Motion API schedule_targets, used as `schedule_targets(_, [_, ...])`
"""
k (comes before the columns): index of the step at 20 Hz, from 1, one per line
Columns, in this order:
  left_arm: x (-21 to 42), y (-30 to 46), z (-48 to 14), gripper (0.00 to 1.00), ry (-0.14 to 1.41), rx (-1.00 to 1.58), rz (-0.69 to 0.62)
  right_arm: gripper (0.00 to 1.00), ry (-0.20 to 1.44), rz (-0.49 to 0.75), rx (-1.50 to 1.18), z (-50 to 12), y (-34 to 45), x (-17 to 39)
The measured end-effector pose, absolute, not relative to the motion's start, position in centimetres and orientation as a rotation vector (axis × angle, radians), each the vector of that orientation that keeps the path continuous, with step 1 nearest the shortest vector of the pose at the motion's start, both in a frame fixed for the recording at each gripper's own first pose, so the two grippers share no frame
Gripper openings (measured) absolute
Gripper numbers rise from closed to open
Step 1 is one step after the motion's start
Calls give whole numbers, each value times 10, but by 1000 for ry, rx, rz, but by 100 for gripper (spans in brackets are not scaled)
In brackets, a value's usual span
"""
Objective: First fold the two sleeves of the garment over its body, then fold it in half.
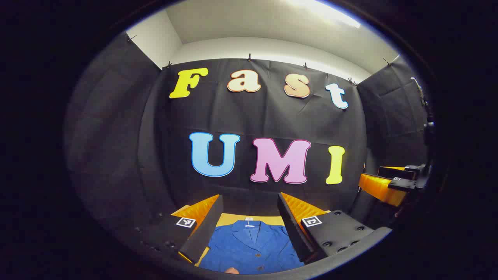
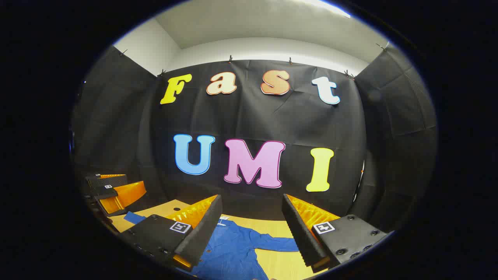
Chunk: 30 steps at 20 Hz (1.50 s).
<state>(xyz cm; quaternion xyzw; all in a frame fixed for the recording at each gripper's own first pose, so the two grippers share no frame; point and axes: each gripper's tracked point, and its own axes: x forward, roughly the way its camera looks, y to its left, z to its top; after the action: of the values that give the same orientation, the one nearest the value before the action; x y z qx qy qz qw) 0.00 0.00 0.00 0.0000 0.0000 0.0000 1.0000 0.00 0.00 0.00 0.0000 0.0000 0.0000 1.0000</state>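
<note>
A blue button-up garment (image 1: 251, 245) lies flat on a wooden table, collar toward the back wall. My left gripper (image 1: 249, 223) hovers open above its collar and chest, nothing between the fingers. In the right gripper view the same blue garment (image 2: 233, 249) spreads below, one sleeve (image 2: 278, 244) stretched out to the right on the wood. My right gripper (image 2: 251, 229) is open above that sleeve side and holds nothing. The right gripper (image 1: 389, 182) shows at the right edge of the left gripper view; the left gripper (image 2: 113, 190) shows at the left edge of the right gripper view.
The wooden table (image 2: 280, 264) runs back to the black cloth wall (image 2: 253, 116). Black cloth also closes both sides of the booth. A bit of a hand (image 1: 232, 270) shows at the bottom of the left gripper view.
</note>
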Motion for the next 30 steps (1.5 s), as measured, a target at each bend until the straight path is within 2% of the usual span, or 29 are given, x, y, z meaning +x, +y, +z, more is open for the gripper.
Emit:
schedule_targets(3, [4,0,4,81,-16,-33,-17,92,39,4,2,-12,2,0])
schedule_targets(4, [5,0,3,81,-18,-43,-20,98,47,9,3,-13,4,1])
schedule_targets(14, [-1,23,-6,81,16,-115,-19,98,-8,8,-18,0,13,3])
schedule_targets(15, [-2,25,-4,81,10,-106,-15,93,-4,11,-18,-2,15,3])
schedule_targets(16, [-4,28,-1,81,-2,-98,-7,93,-4,15,-19,-3,16,3])
schedule_targets(17, [-5,31,2,81,-13,-96,-2,98,-7,23,-18,-3,18,3])
schedule_targets(18, [-7,31,3,81,-21,-103,0,97,-18,25,-21,-1,17,4])
schedule_targets(23, [-12,36,-3,81,-9,-132,7,98,-23,-26,-80,-5,-10,5])
schedule_targets(24, [-12,37,-1,81,-12,-128,10,93,-22,-39,-85,-6,-17,6])
schedule_targets(26, [-15,36,0,81,-22,-122,13,93,-18,-61,-83,-8,-28,6])
schedule_targets(27, [-14,35,1,81,-27,-123,12,98,-12,-75,-86,-10,-34,5])
schedule_targets(29, [-16,33,2,81,-30,-136,8,98,2,-89,-90,-15,-42,3])
schedule_targets(30, [-18,32,3,81,-32,-139,7,93,1,-95,-92,-14,-45,2])
